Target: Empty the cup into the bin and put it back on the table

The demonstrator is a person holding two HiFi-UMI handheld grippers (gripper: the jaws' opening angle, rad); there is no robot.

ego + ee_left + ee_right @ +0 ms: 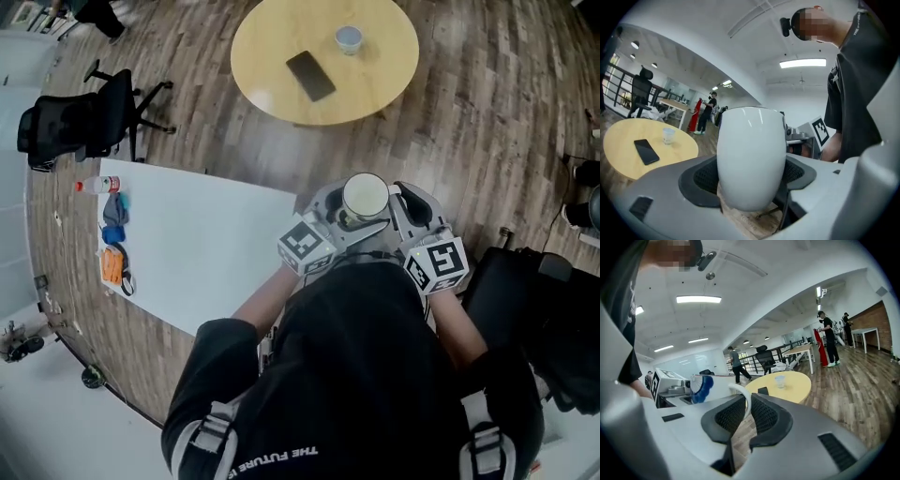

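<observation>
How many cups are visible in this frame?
2. A white mug is clamped in the left gripper, its handle pinched by the right gripper; a small cup stands on the round table beside a dark phone. Others may be hidden.

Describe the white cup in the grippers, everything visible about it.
The cup is plain glossy white and looks ceramic, with a rounded body that narrows toward the base and one loop handle. It is upright, mouth up, held in the air over the floor just in front of the person. The left gripper is shut on opposite sides of its body, and the right gripper pinches the handle. Nothing else touches it. Its contents cannot be made out.
</observation>
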